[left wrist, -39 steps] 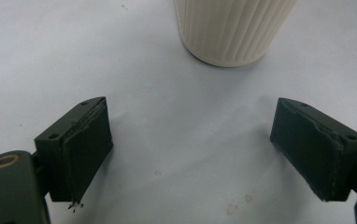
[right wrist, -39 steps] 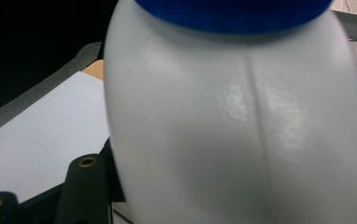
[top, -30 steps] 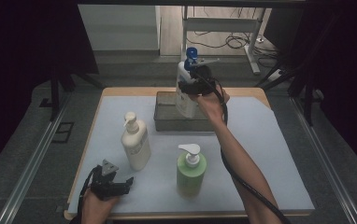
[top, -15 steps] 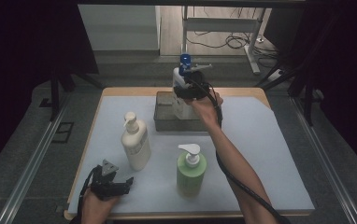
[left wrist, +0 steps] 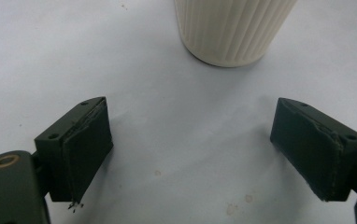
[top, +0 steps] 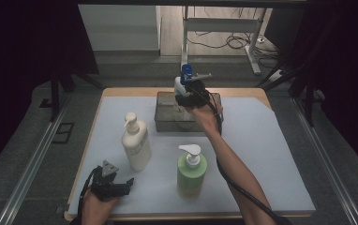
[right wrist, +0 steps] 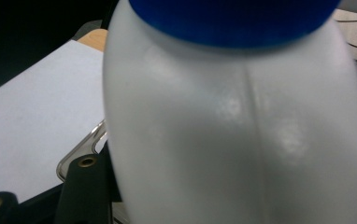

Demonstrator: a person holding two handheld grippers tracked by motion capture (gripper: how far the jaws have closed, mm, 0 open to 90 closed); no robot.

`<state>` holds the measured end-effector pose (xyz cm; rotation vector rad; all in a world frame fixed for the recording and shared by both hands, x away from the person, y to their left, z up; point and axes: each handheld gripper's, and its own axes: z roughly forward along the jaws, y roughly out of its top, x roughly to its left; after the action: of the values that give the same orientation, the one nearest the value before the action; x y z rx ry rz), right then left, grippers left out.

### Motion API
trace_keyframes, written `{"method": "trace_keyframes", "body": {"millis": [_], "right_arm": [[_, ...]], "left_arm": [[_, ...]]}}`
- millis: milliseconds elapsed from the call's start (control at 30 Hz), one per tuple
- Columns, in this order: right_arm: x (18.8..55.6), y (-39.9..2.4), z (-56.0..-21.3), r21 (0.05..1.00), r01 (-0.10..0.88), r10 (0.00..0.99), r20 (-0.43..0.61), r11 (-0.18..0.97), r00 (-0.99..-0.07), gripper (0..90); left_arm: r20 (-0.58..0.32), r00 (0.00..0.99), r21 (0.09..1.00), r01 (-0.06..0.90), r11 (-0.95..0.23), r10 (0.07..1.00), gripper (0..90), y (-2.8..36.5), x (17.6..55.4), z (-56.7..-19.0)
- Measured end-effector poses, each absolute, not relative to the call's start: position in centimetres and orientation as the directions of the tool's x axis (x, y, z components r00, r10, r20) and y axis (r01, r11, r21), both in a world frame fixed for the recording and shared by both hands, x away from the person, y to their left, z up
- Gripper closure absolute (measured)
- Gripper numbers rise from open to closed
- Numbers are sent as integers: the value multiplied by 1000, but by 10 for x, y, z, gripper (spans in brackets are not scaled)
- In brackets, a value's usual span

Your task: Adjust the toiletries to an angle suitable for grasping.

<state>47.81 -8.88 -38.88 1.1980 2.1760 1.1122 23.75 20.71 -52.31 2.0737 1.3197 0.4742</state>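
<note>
A white bottle (top: 181,84) with a blue pump top (top: 185,72) stands upright at the back of the clear bin (top: 167,119). My right gripper (top: 189,98) is shut on its body. In the right gripper view the bottle (right wrist: 232,140) looms close, its blue top (right wrist: 232,18) above, one black finger (right wrist: 85,191) at its left side and the bin's rim (right wrist: 81,149) below. Whether the base touches the bin floor I cannot tell. My left gripper (top: 123,185) rests open near the table's front left, jaws wide (left wrist: 193,158), short of the cream pump bottle (left wrist: 232,28).
The cream pump bottle (top: 136,143) stands left of centre and a green pump bottle (top: 191,171) near the front middle, both on a pale mat (top: 271,154). The right forearm and its cable cross the mat diagonally. Metal rails run along both table sides.
The right gripper has come down with the white bottle, from above the bin to its back part, shifting slightly left. The left gripper has stayed put.
</note>
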Motion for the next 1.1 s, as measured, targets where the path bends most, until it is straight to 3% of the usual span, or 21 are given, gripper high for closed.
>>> {"method": "trace_keyframes", "body": {"millis": [467,833,1100], "right_arm": [[475,-86,-402,794,495,825,-15,353,-565,394],[476,-93,-405,799,490,802,18,347,-596,341],[466,-104,-405,802,486,789,31,346,-614,363]], "left_arm": [[-30,434,673,675,-302,900,123,207,237,-523],[-30,434,673,675,-303,900,123,207,237,-523],[-30,433,673,675,-302,901,123,207,237,-523]]}}
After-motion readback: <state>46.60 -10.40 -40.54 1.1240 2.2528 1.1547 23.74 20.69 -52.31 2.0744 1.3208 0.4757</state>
